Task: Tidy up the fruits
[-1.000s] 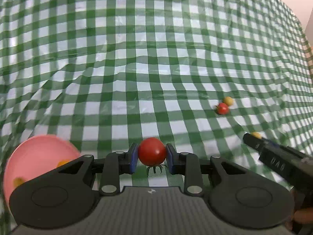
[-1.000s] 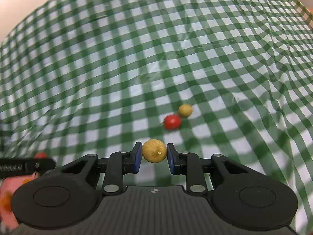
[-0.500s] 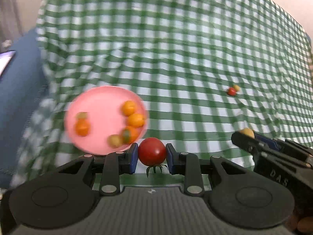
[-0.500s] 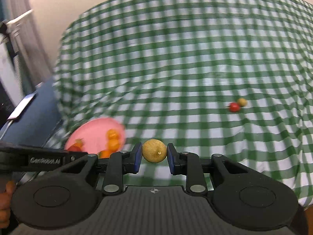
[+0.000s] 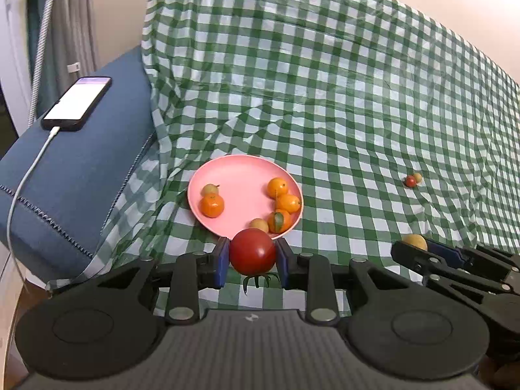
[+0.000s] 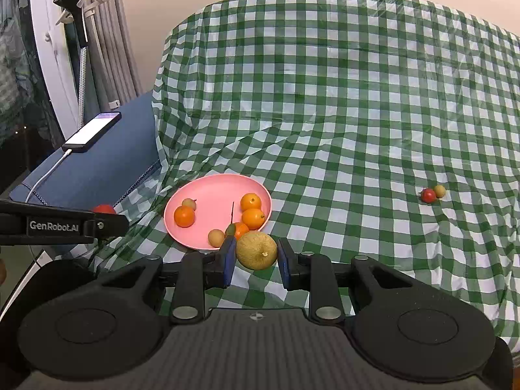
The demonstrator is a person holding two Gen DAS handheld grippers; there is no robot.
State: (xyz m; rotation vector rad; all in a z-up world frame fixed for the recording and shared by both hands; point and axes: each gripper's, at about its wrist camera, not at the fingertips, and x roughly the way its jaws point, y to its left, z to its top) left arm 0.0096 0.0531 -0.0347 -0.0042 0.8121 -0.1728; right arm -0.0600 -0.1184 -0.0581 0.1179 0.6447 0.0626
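My left gripper (image 5: 253, 261) is shut on a red tomato (image 5: 253, 251), held above the cloth just in front of the pink plate (image 5: 240, 169). The plate holds several oranges and small yellow fruits. My right gripper (image 6: 256, 256) is shut on a round yellow fruit (image 6: 256, 249), also just in front of the plate (image 6: 208, 188), at its near right rim. A small red tomato (image 6: 428, 195) and a small yellow fruit (image 6: 439, 191) lie together on the cloth at the right. The right gripper also shows in the left wrist view (image 5: 419, 247).
A green checked cloth (image 6: 341, 113) covers the surface, with wrinkles. A blue cushion (image 5: 74, 169) at the left carries a phone (image 5: 78, 102) on a white cable. Curtains and a stand are at the far left.
Both grippers have pulled back and swung left with their fruits; the pink plate has come into view in front of them and the two loose fruits now lie far to the right.
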